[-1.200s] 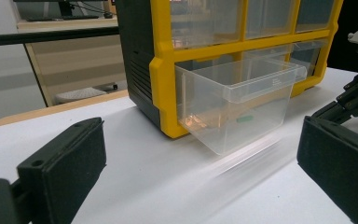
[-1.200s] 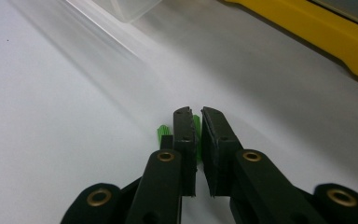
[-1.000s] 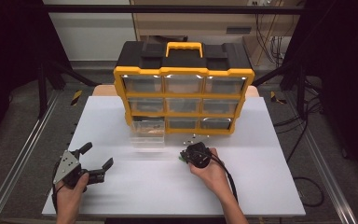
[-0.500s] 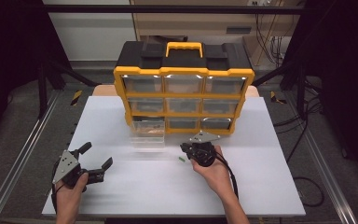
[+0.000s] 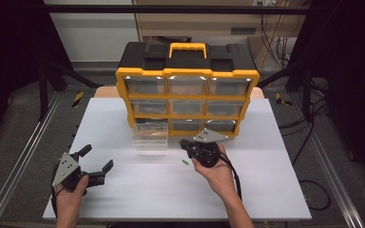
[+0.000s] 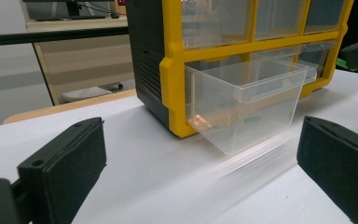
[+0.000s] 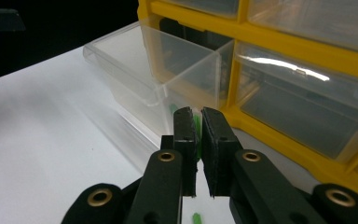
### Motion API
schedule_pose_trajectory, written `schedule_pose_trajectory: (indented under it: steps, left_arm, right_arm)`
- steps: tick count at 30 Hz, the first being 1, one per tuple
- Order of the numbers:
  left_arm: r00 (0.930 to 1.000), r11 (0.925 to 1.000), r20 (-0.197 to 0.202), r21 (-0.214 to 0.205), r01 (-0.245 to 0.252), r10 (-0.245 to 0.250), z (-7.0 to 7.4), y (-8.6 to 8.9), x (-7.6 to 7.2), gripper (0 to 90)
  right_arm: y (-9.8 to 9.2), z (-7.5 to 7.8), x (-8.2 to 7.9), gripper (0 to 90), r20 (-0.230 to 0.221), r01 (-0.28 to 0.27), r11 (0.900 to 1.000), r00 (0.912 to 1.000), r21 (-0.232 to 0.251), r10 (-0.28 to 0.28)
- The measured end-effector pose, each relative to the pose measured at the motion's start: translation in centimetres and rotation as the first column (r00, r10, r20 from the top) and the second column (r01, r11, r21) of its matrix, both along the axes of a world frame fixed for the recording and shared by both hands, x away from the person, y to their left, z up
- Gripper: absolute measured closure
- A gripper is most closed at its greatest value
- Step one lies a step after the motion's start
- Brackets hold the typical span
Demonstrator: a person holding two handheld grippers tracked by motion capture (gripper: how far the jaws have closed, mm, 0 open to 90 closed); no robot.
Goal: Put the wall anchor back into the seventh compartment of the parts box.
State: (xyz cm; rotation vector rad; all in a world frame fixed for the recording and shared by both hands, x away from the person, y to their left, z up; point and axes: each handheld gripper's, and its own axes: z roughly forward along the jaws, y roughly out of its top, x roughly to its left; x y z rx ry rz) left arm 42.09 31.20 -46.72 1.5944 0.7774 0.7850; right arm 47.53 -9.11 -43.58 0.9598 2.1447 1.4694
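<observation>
Green peg (image 7: 196, 127) pinched upright in shut right claw (image 7: 197, 122), just short of pulled-out clear drawer (image 7: 140, 74) lying ahead and left; left claw (image 5: 96, 165) gaping empty, farther off on counter (image 5: 266, 180).

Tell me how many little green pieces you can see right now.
3: one green piece pinched in the right gripper, one lying on the table, one inside the open clear drawer. More may be hidden.
</observation>
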Motion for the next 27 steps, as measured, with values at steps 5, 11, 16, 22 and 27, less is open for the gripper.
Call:
schedule_pose_trajectory:
  steps: [5,11,16,22,27]
  left_arm:
    - [1.0,1.0,0.0,-0.002,0.001,-0.001,0.0,0.0,0.1,1.0]
    - [1.0,0.9999,0.0,-0.011,0.002,-0.002,0.0,0.0,0.1,1.1]
    - [1.0,0.9999,0.001,-0.012,0.004,-0.004,0.0,0.0,0.1,1.1]
    - [1.0,0.9999,0.003,-0.013,0.008,-0.008,0.1,-0.1,0.1,1.1]
    - [1.0,0.9998,0.004,-0.018,0.007,-0.007,0.1,0.0,0.1,1.1]
  right_arm:
    - [0.4,1.5,0.4,84.7,0.008,-0.005,0.9999,1.0,0.013,0.005]
    - [1.2,3.6,1.0,84.7,0.014,-0.015,0.9994,0.9998,0.03,0.014]
    - [2.2,4.7,1.3,84.7,0.02,-0.027,0.9992,0.9994,0.028,0.026]
    - [3.9,6.1,2.1,84.7,0.025,-0.046,0.9988,0.9986,0.018,0.046]
    - [5.0,6.6,2.5,84.7,0.022,-0.055,0.9985,0.9982,0.0,0.055]
